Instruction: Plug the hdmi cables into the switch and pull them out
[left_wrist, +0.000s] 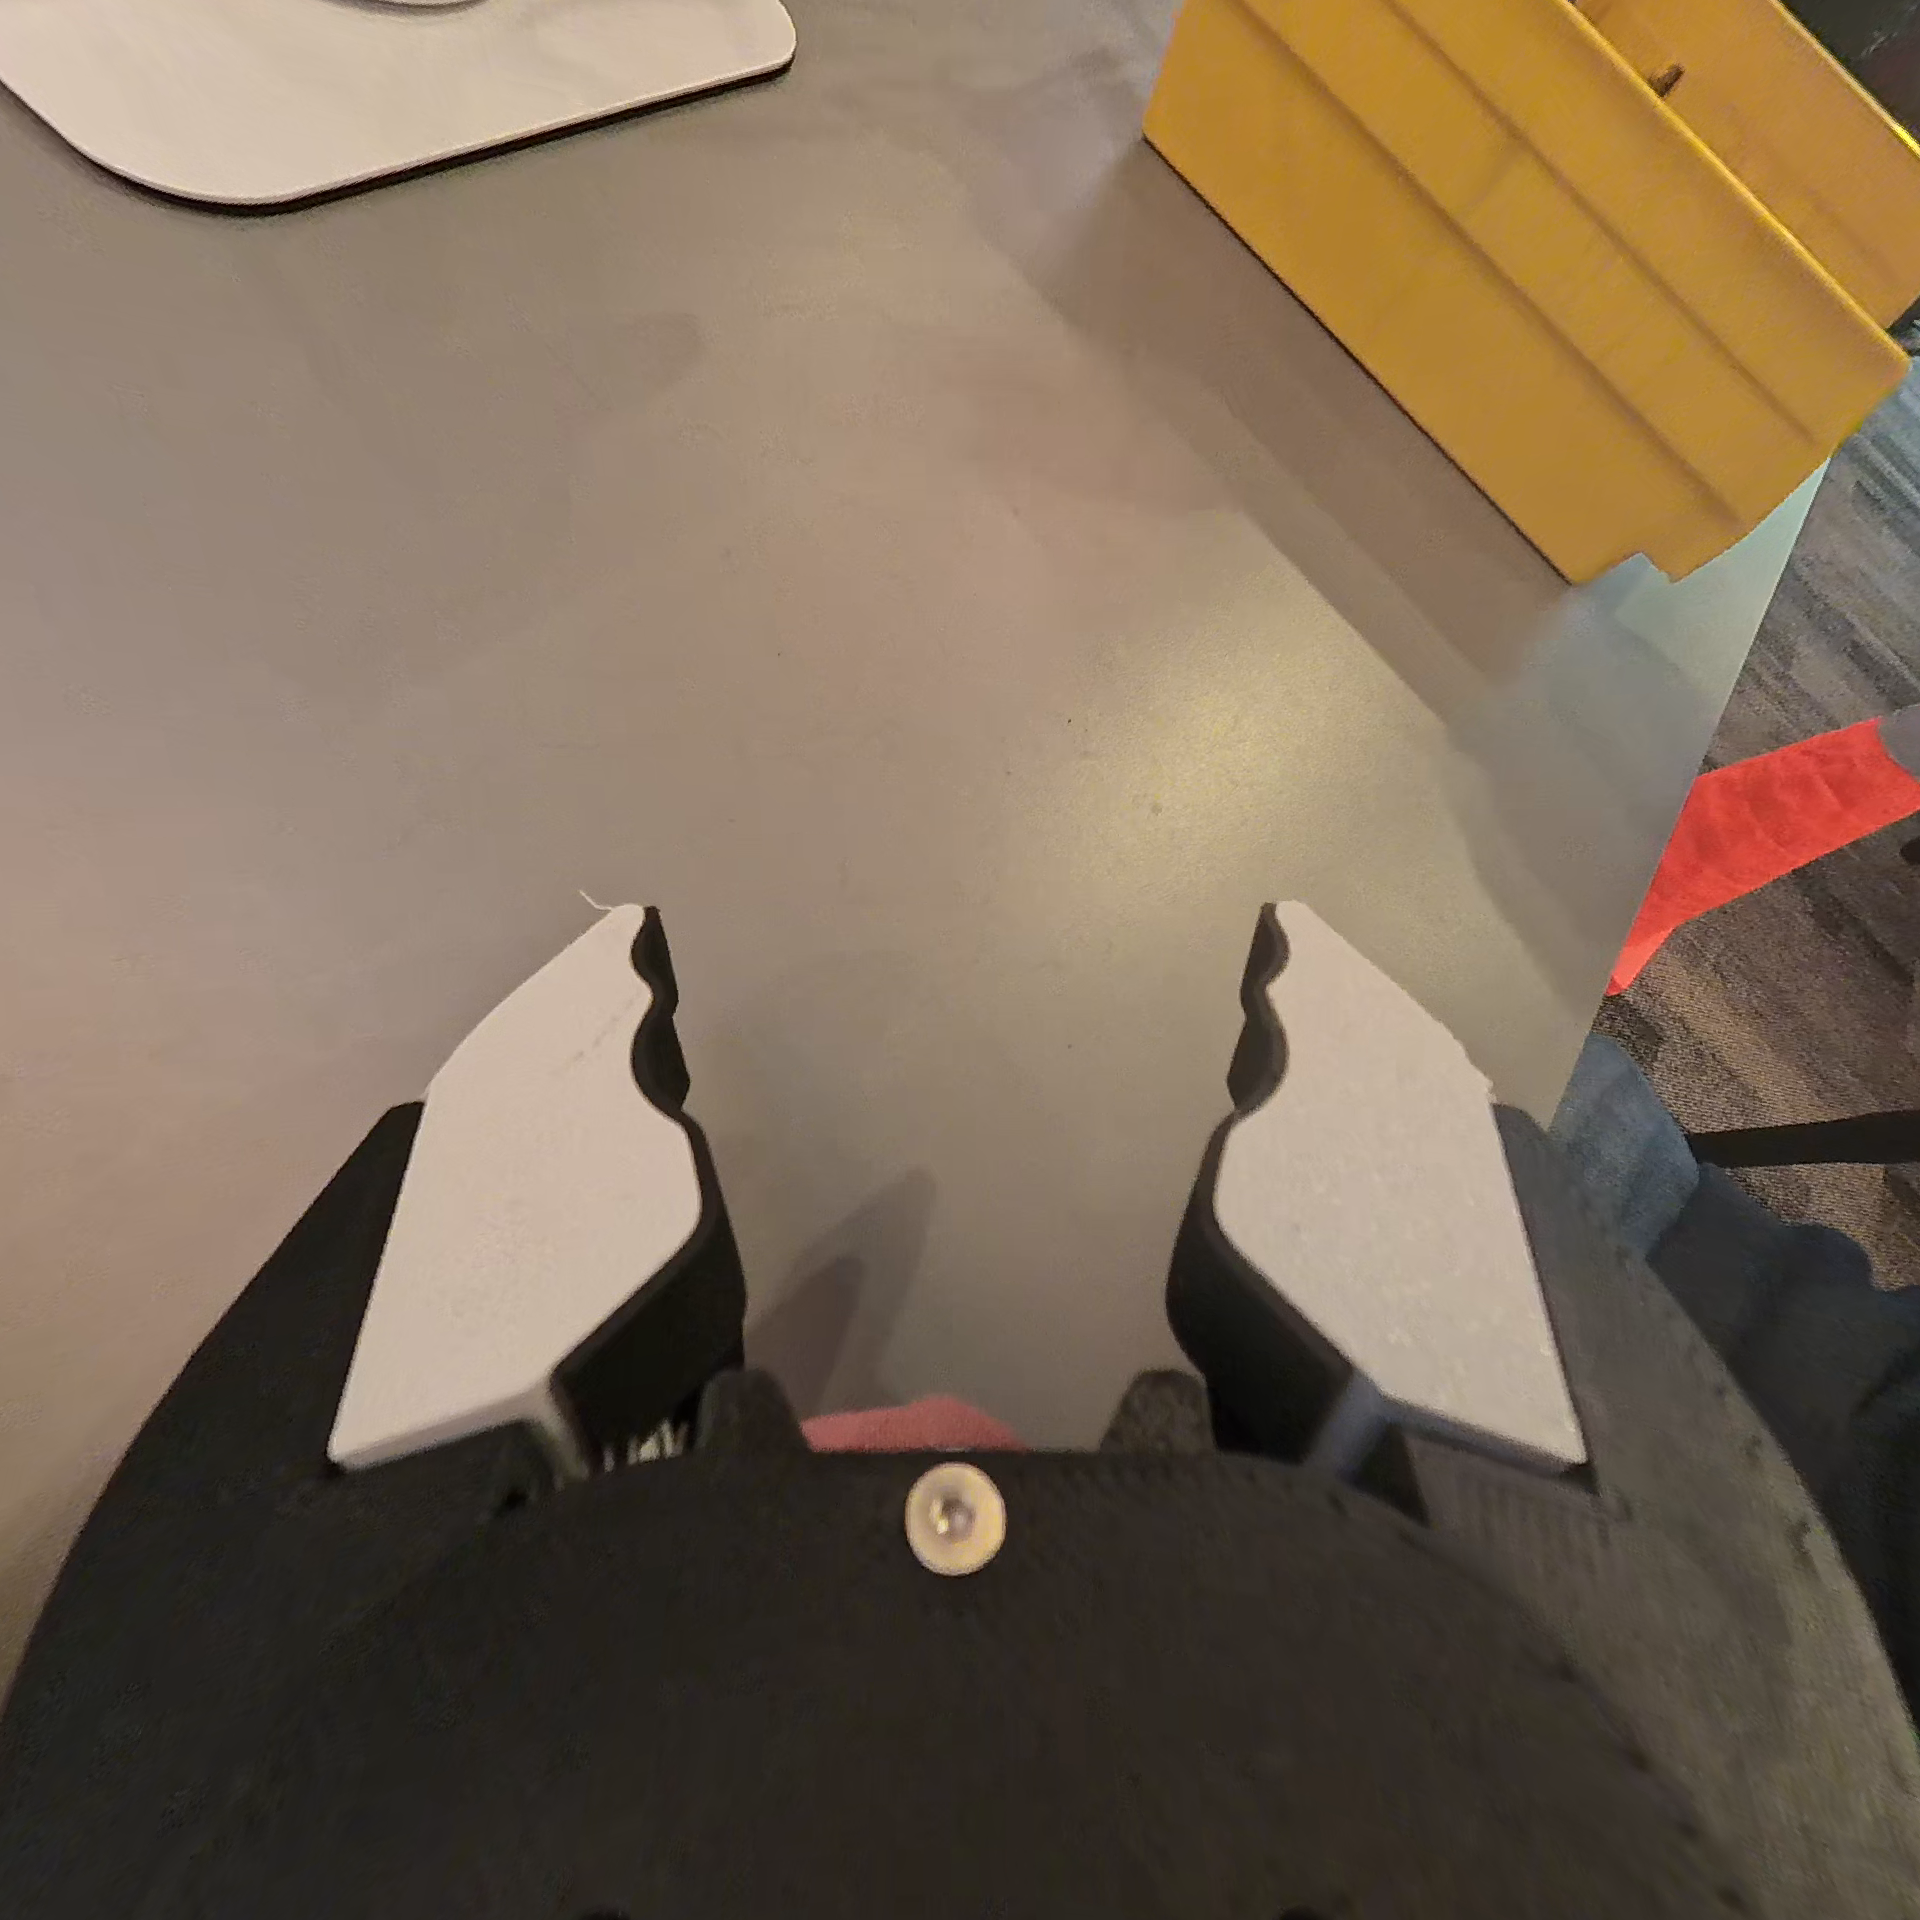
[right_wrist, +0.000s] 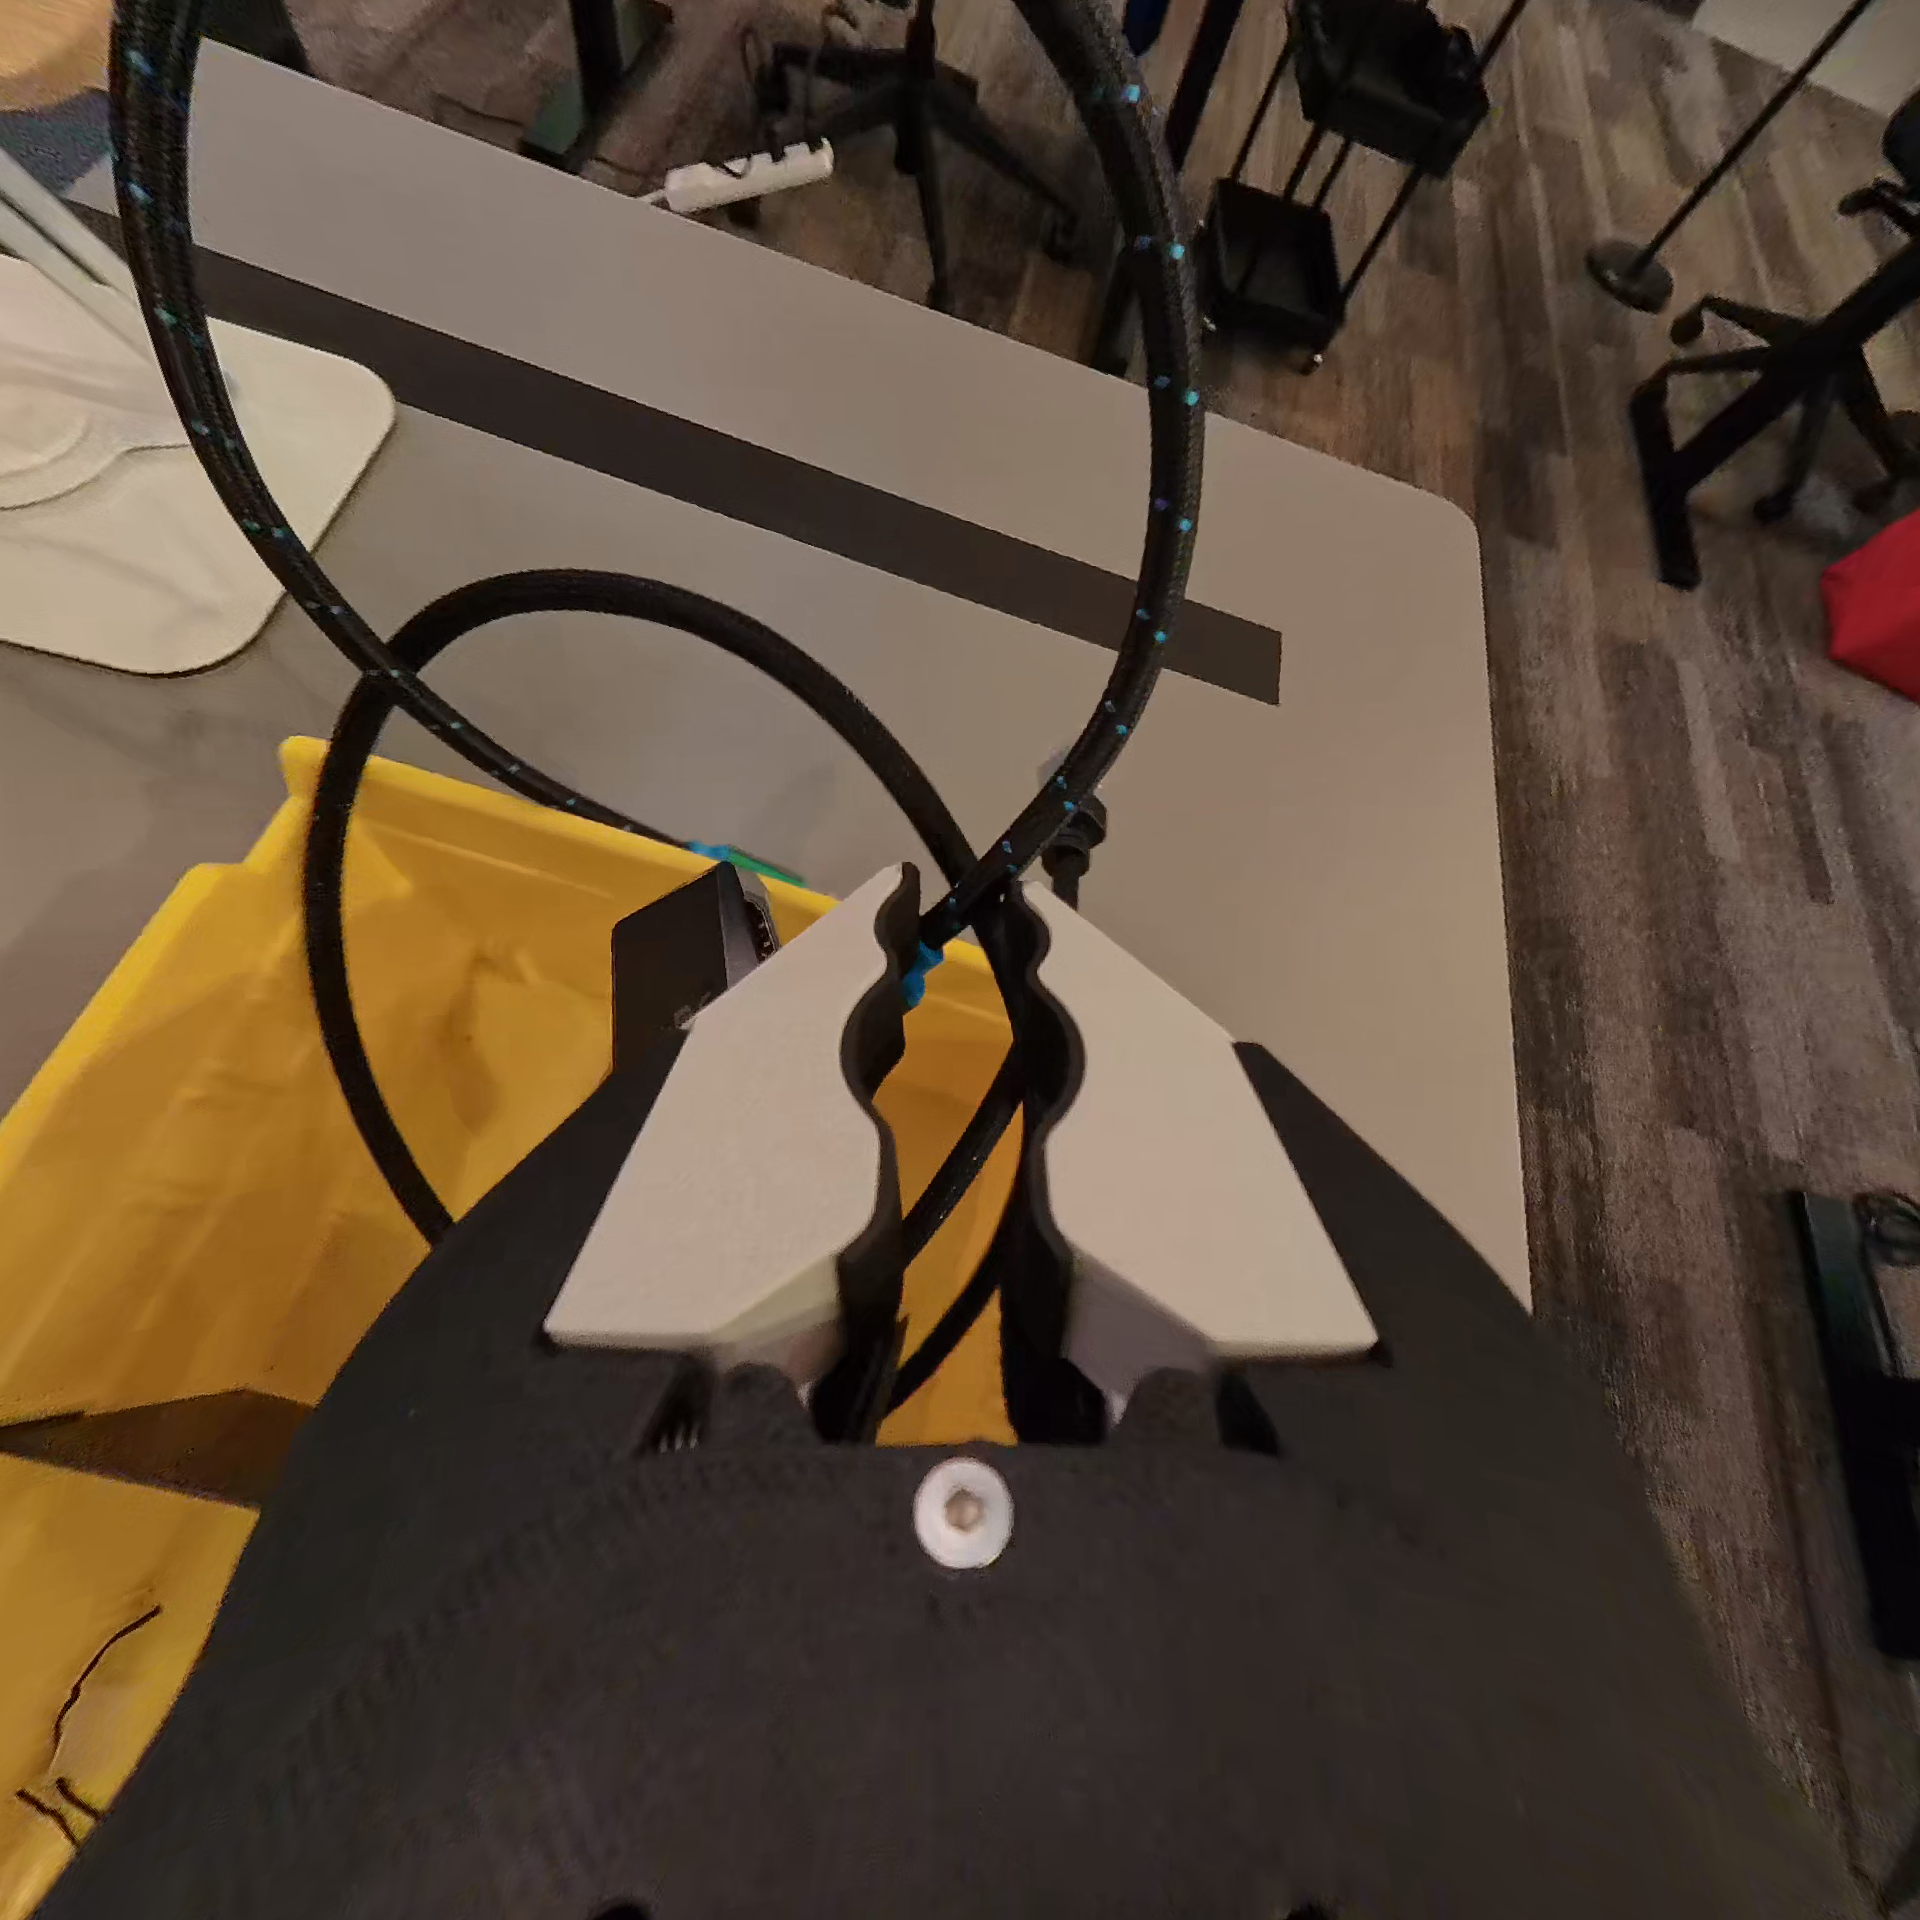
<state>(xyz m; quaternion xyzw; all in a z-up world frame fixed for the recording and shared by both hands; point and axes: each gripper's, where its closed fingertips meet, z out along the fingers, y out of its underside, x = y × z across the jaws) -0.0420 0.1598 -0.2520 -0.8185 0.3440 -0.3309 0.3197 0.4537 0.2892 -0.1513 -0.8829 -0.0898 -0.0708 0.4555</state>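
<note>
My left gripper (left_wrist: 961, 914) is open and empty, low over the bare grey table (left_wrist: 727, 623). My right gripper (right_wrist: 966, 894) is shut on black braided HDMI cables (right_wrist: 1164, 416) and holds them above the yellow bin (right_wrist: 260, 1091). One cable has blue flecks and loops high up; a plain black cable (right_wrist: 343, 935) loops left over the bin. The black switch box (right_wrist: 686, 956) sticks out just left of my right gripper's left finger, a port facing up. How the cables join the switch is hidden by the fingers.
The yellow bin (left_wrist: 1507, 260) stands at the table's right edge in the left wrist view. A white monitor base (left_wrist: 395, 94) lies at the far left, also in the right wrist view (right_wrist: 156, 520). Chairs, stands and a power strip (right_wrist: 748, 171) stand on the floor beyond. My hands' fingertips stand some 55 cm from each other.
</note>
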